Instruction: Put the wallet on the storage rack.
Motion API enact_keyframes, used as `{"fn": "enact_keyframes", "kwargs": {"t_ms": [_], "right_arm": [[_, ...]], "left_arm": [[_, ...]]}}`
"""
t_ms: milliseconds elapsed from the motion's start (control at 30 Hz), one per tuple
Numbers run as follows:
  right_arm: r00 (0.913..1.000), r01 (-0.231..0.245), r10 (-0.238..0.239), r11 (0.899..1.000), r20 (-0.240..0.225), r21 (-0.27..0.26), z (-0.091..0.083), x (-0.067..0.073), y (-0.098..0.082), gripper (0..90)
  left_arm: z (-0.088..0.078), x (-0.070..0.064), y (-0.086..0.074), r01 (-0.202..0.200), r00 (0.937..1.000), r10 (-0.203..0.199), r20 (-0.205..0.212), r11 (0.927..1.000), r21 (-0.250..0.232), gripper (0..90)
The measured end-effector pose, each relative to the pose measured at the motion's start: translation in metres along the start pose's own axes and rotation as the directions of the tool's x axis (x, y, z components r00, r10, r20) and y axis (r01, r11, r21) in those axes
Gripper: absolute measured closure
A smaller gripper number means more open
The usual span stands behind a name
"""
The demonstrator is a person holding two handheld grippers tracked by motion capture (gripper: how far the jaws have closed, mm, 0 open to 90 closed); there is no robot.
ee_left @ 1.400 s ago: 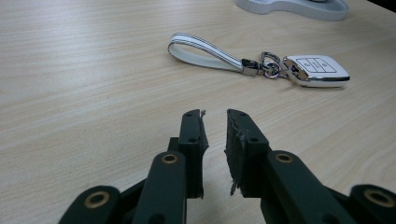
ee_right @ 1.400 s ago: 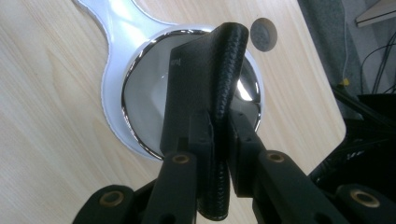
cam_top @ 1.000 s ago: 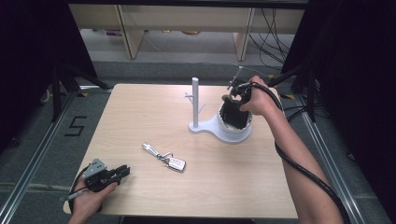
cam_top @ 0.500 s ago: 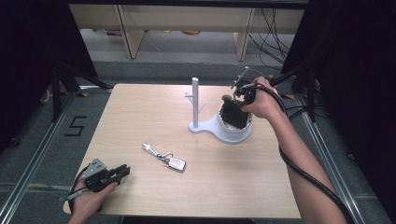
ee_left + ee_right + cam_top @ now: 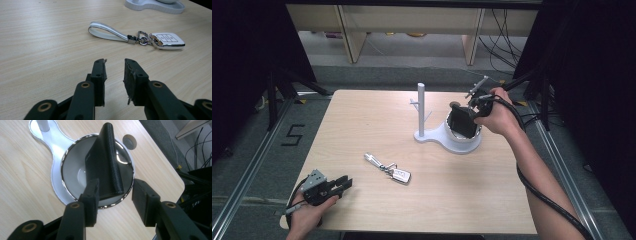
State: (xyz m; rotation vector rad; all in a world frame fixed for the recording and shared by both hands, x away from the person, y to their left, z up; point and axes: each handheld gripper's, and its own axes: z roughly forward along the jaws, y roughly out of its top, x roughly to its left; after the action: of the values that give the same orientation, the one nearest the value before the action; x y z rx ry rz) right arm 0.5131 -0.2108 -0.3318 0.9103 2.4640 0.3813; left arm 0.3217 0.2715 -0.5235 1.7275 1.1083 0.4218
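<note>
Right tool (image 5: 113, 195): jaws spread, having just been opening – the black textured leather wallet (image 5: 106, 162) stands between them, but a gap shows at the outer pad, so it looks let go.
Wallet: leaning on edge inside the round chrome-rimmed white dish (image 5: 460, 142) of the white valet stand, beside its upright post (image 5: 421, 107).
Left tool (image 5: 115, 75): jaws apart and empty, having just been opening, low over the pale wooden desk (image 5: 362, 115).
White car key fob on a white loop strap (image 5: 140, 38): flat on the desk, just ahead of the left tool.
Doing it well: back the right tool straight off – brushing the wallet may tip it out.
</note>
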Motion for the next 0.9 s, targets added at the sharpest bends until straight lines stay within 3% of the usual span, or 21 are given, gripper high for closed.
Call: {"fn": "enact_keyframes", "kwargs": {"t_ms": [100,367,400,433,600,767,900], "right_arm": [[0.9992,-0.041,0.041,0.999,0.002,-0.015,-0.005,0.004,-0.006,55.8],[0.9969,-0.073,0.072,0.996,-0.033,-0.057,-0.017,0.016,-0.029,49.2],[0.9931,-0.108,0.105,0.993,-0.053,-0.053,-0.019,0.019,-0.033,48.9],[0.9948,-0.088,0.084,0.994,-0.058,-0.064,-0.020,0.019,-0.036,48.6],[0.9902,-0.125,0.118,0.988,-0.074,-0.092,-0.025,0.028,-0.059,47.4],[0.9850,-0.163,0.156,0.980,-0.074,-0.114,-0.022,0.042,-0.082,46.3],[0.9792,-0.193,0.183,0.974,-0.087,-0.117,-0.016,0.054,-0.100,45.5]], "left_arm": [[0.000,-0.001,0.001,-0.006,1.0000,0.006,-0.002,1.0000,0.004,67.8],[0.002,-0.006,0.008,-0.011,0.9999,0.011,0.004,0.9999,0.000,58.9],[0.003,-0.006,0.009,-0.016,0.9999,0.016,0.005,0.9999,-0.002,56.5],[0.004,-0.007,0.010,-0.017,0.9998,0.017,0.010,0.9999,-0.004,54.1],[0.008,-0.011,0.014,-0.054,0.9985,0.054,0.012,0.9985,-0.001,45.5],[0.014,-0.017,0.022,-0.091,0.9956,0.091,0.023,0.9958,-0.006,43.0],[0.020,-0.021,0.027,-0.082,0.9959,0.082,0.039,0.9966,-0.012,42.7]]}}
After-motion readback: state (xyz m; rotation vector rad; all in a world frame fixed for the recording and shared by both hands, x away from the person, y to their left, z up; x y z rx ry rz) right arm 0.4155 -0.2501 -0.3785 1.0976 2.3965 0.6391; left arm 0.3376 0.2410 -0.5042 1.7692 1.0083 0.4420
